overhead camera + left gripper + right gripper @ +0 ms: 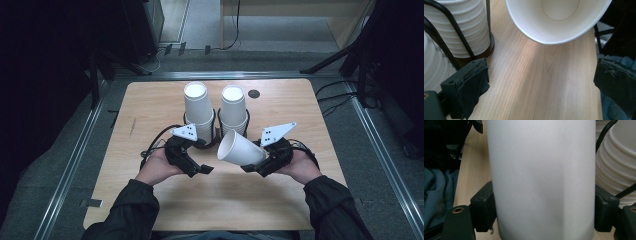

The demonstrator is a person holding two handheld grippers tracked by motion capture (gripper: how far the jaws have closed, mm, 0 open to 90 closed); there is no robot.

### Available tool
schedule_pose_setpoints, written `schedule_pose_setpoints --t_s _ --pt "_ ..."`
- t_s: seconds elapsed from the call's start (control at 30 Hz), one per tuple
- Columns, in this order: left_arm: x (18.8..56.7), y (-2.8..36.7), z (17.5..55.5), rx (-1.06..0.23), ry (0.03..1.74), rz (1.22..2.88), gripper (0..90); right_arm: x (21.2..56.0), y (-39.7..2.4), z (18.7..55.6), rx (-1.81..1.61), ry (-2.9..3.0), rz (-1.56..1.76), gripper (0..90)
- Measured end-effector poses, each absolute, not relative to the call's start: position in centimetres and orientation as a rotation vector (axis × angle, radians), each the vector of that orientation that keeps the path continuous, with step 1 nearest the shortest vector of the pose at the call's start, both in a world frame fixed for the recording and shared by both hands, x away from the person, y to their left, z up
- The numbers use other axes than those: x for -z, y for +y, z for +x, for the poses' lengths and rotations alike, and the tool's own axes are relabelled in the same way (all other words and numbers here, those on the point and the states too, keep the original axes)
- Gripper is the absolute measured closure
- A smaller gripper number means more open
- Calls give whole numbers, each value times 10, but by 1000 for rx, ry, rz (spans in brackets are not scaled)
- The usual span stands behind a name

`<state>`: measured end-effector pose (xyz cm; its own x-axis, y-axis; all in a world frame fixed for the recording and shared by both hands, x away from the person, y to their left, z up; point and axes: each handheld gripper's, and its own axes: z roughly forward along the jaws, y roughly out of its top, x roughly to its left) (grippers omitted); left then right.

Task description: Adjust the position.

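Pinching a single white paper cup (241, 148) across its sides, your right tool (256, 166) has it tipped over so the open mouth faces toward your left and the base points back at your right hand (299, 167); in the right gripper view the cup's smooth wall (541, 180) sits squarely between the two black jaws, one pressed to each side. Your left tool (200, 169) is spread wide with nothing between its jaws, hovering low over the light wooden bench (150, 100), and in the left gripper view the two padded fingers (471, 85) stand far apart with bare wood grain between them and the cup's round rim (556, 20) gaping just ahead. Your left hand (157, 167) holds that tool a little to the left of the cup, close but apart from it. Beyond both tools, near the middle of the bench, two tall stacks of white paper cups stand upside down side by side, the left stack (197, 107) and the right stack (233, 110), each ringed at its foot by a black wire holder (216, 131). The held cup hangs just in front of the right stack. A small dark round disc (254, 93) lies on the bench beside the right stack's top.
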<state>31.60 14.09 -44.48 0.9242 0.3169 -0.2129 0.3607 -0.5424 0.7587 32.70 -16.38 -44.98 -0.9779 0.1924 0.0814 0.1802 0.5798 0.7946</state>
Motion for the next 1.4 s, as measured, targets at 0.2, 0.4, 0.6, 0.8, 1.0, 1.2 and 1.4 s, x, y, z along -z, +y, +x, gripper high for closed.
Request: schedule_pose_setpoints --t_s 0.2,0.4,0.6,0.8,1.0,1.2,1.4 --pt "445 135 315 95 485 2123 4 445 -164 325 -1466 2748 319 226" --pt "444 126 312 96 470 2099 4 444 -160 323 -1500 2739 292 226" --pt "444 118 312 115 469 2062 4 448 -151 321 -1485 2772 273 226" --pt "443 113 311 126 471 2023 4 450 -142 318 -1473 2789 231 226" --pt "443 113 312 139 500 2009 5 453 -135 316 -1460 2804 206 226" --pt "441 114 312 146 495 2000 92 454 -133 317 -1459 2804 213 229" --pt "439 115 313 152 484 2037 131 454 -132 317 -1428 2823 231 228"
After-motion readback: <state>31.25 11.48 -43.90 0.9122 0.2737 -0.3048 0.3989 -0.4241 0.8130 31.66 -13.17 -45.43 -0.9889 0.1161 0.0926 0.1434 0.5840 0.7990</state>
